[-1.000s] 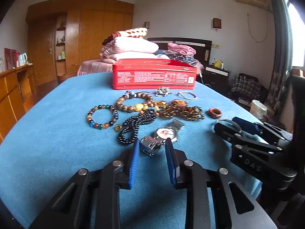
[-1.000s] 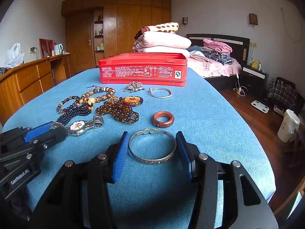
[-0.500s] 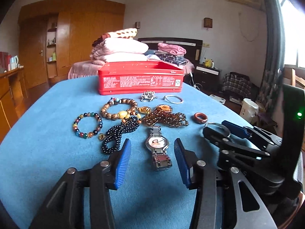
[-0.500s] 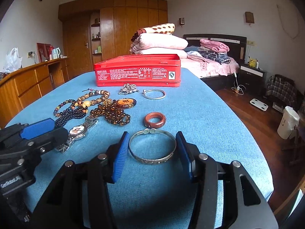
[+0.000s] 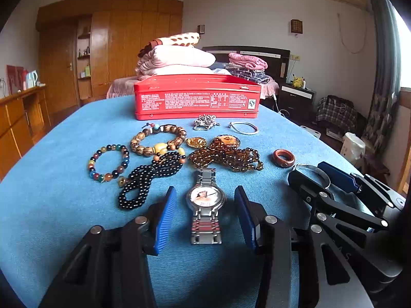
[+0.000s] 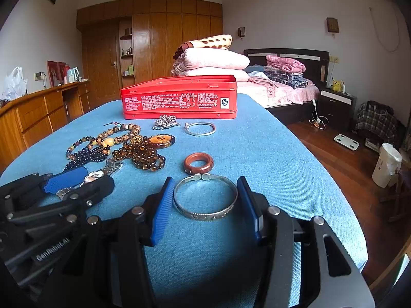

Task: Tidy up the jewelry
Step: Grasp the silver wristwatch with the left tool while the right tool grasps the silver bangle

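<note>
Two hand-held grippers rest spread on the blue cloth bench: the left hand-held gripper straddles a steel-link watch without touching it, the right hand-held gripper brackets an engraved silver bangle, contact unclear. Beyond both stands a red tin box, its inside hidden. Only the left view shows the multicoloured bead bracelet whole.
</note>
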